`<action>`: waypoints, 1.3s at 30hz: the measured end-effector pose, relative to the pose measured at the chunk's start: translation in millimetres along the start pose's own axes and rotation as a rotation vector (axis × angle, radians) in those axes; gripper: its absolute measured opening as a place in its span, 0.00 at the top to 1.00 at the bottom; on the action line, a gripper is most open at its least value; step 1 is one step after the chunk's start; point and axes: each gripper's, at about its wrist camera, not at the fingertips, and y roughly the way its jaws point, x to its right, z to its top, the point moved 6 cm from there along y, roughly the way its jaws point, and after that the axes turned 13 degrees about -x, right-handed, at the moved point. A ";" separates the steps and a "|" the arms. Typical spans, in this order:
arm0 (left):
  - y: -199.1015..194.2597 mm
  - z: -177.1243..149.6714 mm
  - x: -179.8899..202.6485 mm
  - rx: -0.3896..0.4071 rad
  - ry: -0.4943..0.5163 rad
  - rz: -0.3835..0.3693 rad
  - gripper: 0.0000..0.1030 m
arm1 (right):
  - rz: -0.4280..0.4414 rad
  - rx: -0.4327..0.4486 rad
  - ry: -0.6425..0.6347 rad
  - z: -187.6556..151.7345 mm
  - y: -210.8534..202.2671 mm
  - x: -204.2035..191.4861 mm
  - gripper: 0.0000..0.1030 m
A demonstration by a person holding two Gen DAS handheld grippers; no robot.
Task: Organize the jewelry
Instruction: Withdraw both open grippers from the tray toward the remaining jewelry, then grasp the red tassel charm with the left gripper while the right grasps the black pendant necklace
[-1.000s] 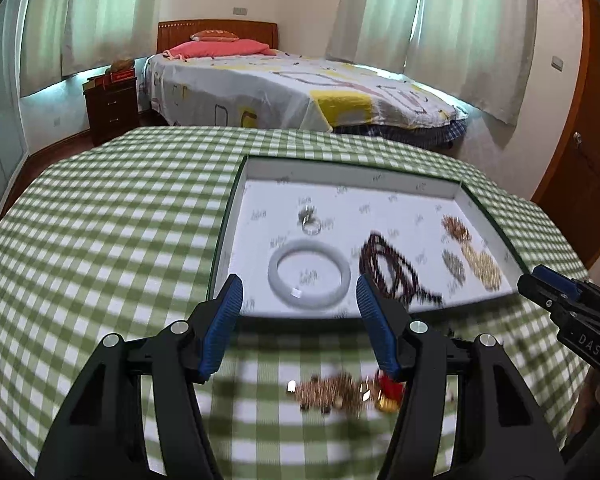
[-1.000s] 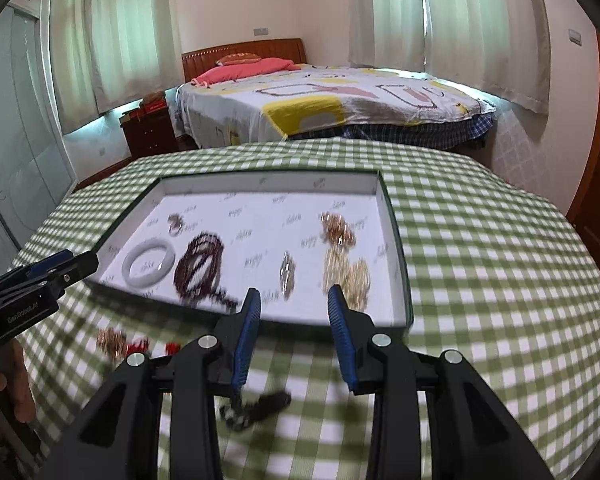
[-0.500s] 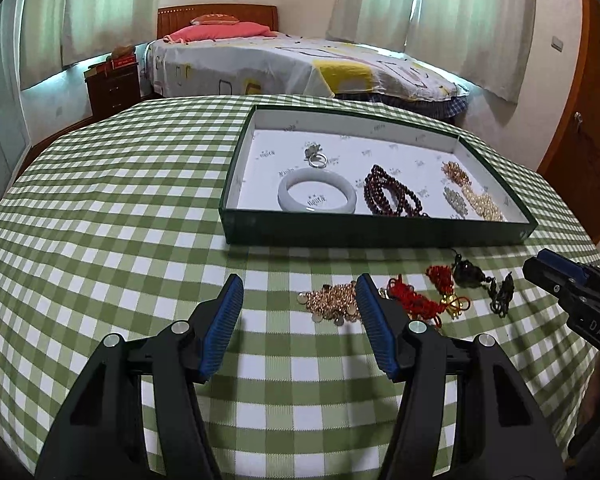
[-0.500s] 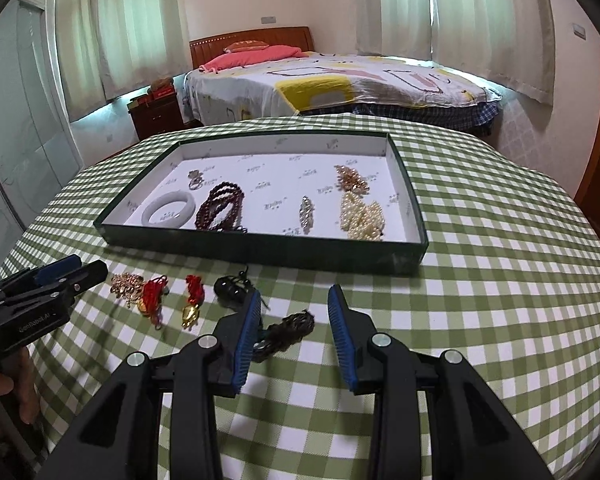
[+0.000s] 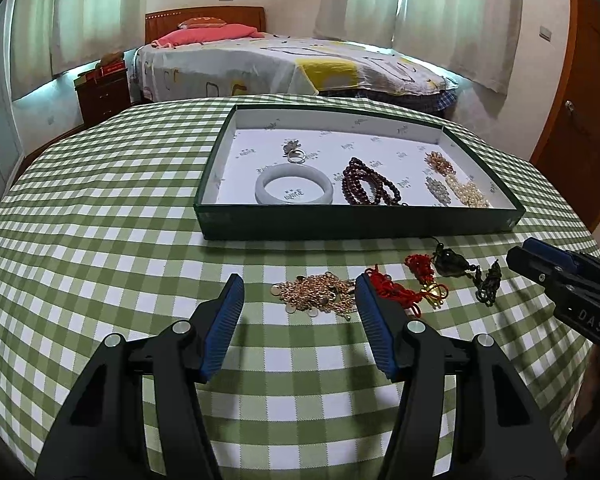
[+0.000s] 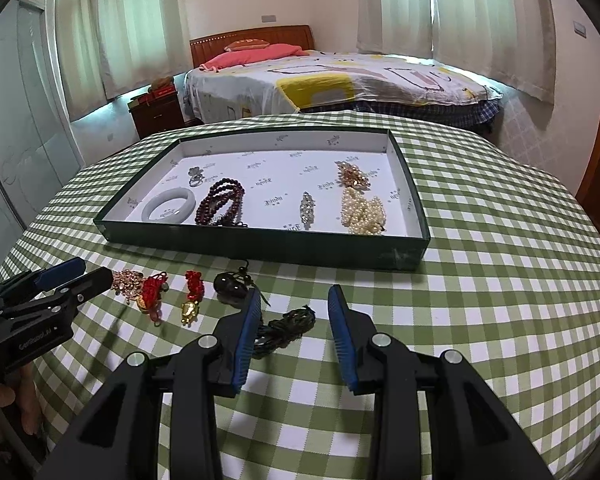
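Observation:
A dark green tray [image 5: 360, 226] [image 6: 260, 246] with a white lining holds a white bangle [image 5: 294, 189], a ring [image 5: 296, 155], dark red beads [image 5: 368, 186], a silver brooch [image 6: 307, 207], a gold piece [image 6: 354, 174] and pearls [image 6: 363, 210]. On the cloth in front lie a gold chain pile [image 5: 318, 294], two red knot charms [image 5: 394, 292] [image 6: 193, 282] and a black pendant with a dark tassel [image 6: 288, 326]. My left gripper [image 5: 298, 294] is open and empty, with the gold chain between its jaws. My right gripper [image 6: 292, 306] is open and empty over the tassel.
The round table wears a green and white checked cloth [image 5: 100, 240]. Its front edge is close below both grippers. A bed [image 5: 284, 64], a nightstand [image 5: 104, 94] and a wooden door [image 5: 580, 80] stand behind the table.
Both grippers have pulled back from the tray toward the table's near edge. The loose jewelry in front of the tray has come between their jaws. Both stayed open.

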 end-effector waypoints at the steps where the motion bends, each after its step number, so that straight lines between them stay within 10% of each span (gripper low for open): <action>1: -0.3 -0.4 1.4 0.000 0.002 0.000 0.46 | -0.001 -0.001 0.003 -0.4 0.4 1.4 0.65; 22: 4.9 -5.7 73.8 -0.017 0.147 -0.024 0.55 | 0.001 0.012 0.124 -12.9 -6.7 49.3 0.65; 39: 14.4 -4.3 70.5 -0.028 0.134 -0.049 0.98 | 0.011 0.001 0.127 -15.4 -1.7 48.3 0.65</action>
